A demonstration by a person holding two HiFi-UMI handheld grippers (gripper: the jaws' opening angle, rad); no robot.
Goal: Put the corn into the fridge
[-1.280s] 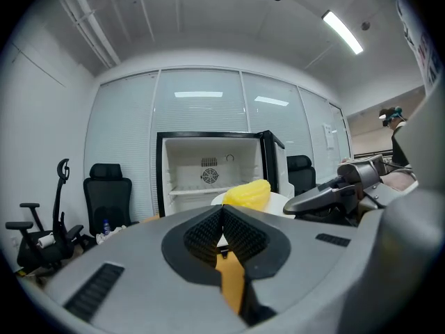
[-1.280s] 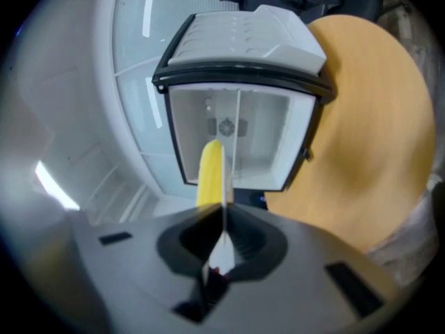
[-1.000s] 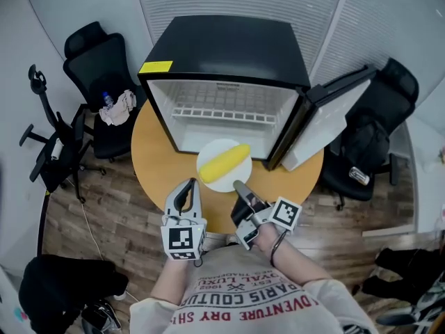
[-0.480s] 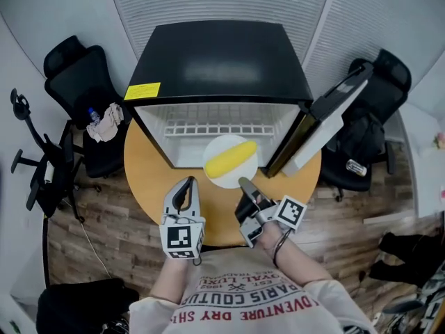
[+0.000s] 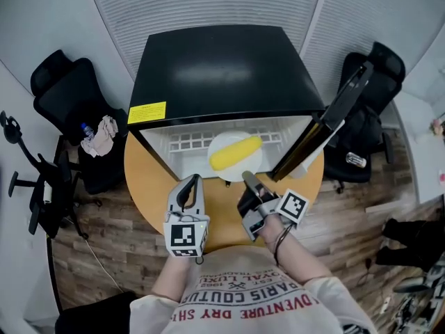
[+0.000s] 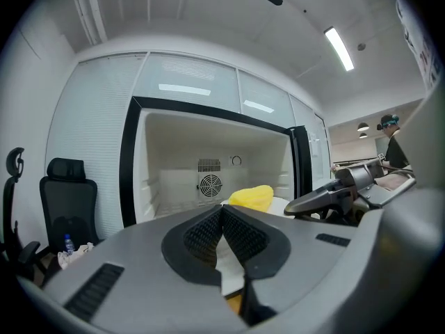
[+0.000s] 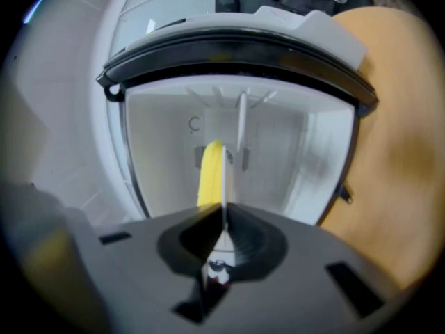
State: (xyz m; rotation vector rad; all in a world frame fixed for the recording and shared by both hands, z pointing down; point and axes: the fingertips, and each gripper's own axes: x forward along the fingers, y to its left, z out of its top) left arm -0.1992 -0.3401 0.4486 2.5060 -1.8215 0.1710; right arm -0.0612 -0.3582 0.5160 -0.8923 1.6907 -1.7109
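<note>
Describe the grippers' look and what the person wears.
Left gripper and right gripper: grey, black ridged pads, each with a white cube of black square markers. The person wears a white tee with red lettering and a dark loop on the right wrist.

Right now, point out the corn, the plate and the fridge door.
corn (image 5: 235,152), head view, middle of the yellow cob.
plate (image 5: 247,167), head view, bare white rim beside the corn.
fridge door (image 5: 314,143), head view, pale inner side of the open door.
</note>
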